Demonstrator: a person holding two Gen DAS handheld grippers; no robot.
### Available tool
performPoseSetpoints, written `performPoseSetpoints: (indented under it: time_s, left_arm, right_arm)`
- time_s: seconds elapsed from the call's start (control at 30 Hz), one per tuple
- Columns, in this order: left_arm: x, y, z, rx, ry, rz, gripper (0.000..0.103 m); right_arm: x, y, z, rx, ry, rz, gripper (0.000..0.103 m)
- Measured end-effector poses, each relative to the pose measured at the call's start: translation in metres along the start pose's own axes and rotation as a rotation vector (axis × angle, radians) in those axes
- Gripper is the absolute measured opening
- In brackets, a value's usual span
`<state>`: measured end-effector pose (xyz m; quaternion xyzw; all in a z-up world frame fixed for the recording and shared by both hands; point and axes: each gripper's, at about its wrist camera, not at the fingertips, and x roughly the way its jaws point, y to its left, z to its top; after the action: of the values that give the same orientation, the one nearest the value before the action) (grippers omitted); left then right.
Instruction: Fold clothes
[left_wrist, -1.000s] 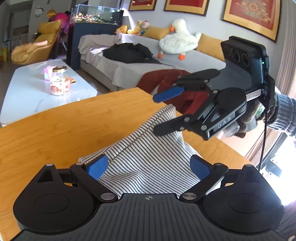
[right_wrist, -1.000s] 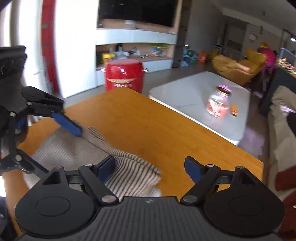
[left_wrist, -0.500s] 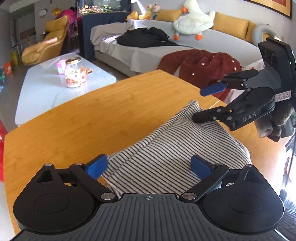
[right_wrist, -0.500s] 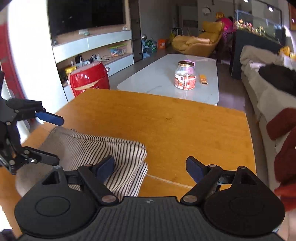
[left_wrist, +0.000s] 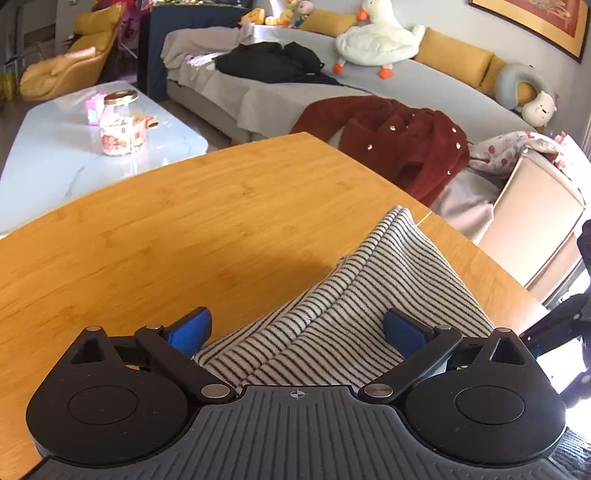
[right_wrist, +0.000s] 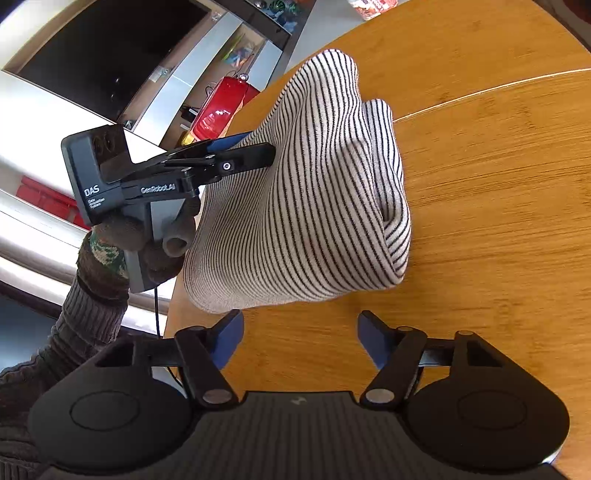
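Observation:
A folded striped garment (left_wrist: 373, 295) lies on the wooden table (left_wrist: 147, 229) near its right edge. My left gripper (left_wrist: 297, 328) is open, its blue pads on either side of the garment's near end. In the right wrist view the garment (right_wrist: 317, 206) is a thick folded bundle, and the left gripper (right_wrist: 255, 149) reaches over its left side, held by a gloved hand (right_wrist: 155, 240). My right gripper (right_wrist: 301, 338) is open and holds nothing, hovering just short of the bundle's near edge. Part of it shows at the right edge of the left wrist view (left_wrist: 554, 325).
Beyond the table stand a white coffee table with a glass jar (left_wrist: 118, 129) and a grey sofa with a red coat (left_wrist: 399, 140), black clothes and a plush duck. A red drum (right_wrist: 218, 110) sits on the floor past the table's edge (right_wrist: 173, 295).
My right gripper has drawn back from the garment's far corner to the bundle's side, still open. The left gripper stays open over the garment, tilted lower.

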<state>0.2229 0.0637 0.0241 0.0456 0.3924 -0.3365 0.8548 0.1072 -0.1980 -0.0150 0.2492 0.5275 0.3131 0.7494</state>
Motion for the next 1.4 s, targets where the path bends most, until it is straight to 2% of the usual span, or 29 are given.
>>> performPoseSetpoints:
  time_s: [0.03, 0.1, 0.37, 0.63, 0.8, 0.93, 1.13, 1.27, 1.33, 1.4]
  left_arm:
    - [-0.001, 0.000, -0.001, -0.002, 0.001, 0.004, 0.103]
    - [-0.003, 0.000, -0.004, -0.008, 0.007, 0.021, 0.103]
    - [-0.014, 0.014, -0.028, -0.167, 0.007, 0.010, 0.102]
    - [-0.026, 0.028, -0.052, -0.331, 0.007, -0.004, 0.103]
    - [-0.028, 0.002, -0.065, -0.393, -0.072, 0.074, 0.103]
    - [-0.030, -0.019, -0.076, -0.440, -0.138, 0.139, 0.103]
    - [-0.032, -0.049, -0.092, -0.507, -0.237, 0.231, 0.103]
    - [-0.033, -0.052, -0.101, -0.525, -0.296, 0.246, 0.103]
    - [-0.033, -0.054, -0.105, -0.526, -0.317, 0.252, 0.103]
    - [-0.034, -0.057, -0.108, -0.525, -0.333, 0.254, 0.103]
  right_arm:
    - [0.003, 0.000, 0.005, 0.002, -0.003, -0.001, 0.059]
    - [0.009, 0.001, 0.018, -0.015, -0.019, -0.023, 0.058]
    - [0.021, 0.016, 0.077, -0.186, -0.139, -0.205, 0.058]
    - [0.043, 0.020, 0.115, -0.267, -0.218, -0.336, 0.065]
    - [0.057, 0.020, 0.121, -0.332, -0.256, -0.429, 0.073]
    - [0.056, 0.013, 0.119, -0.328, -0.259, -0.445, 0.079]
    - [0.048, 0.011, 0.109, -0.289, -0.262, -0.457, 0.080]
    - [0.038, 0.027, 0.096, -0.321, -0.352, -0.463, 0.080]
    - [0.033, 0.042, 0.091, -0.364, -0.407, -0.445, 0.080]
    - [0.030, 0.056, 0.089, -0.396, -0.443, -0.389, 0.082]
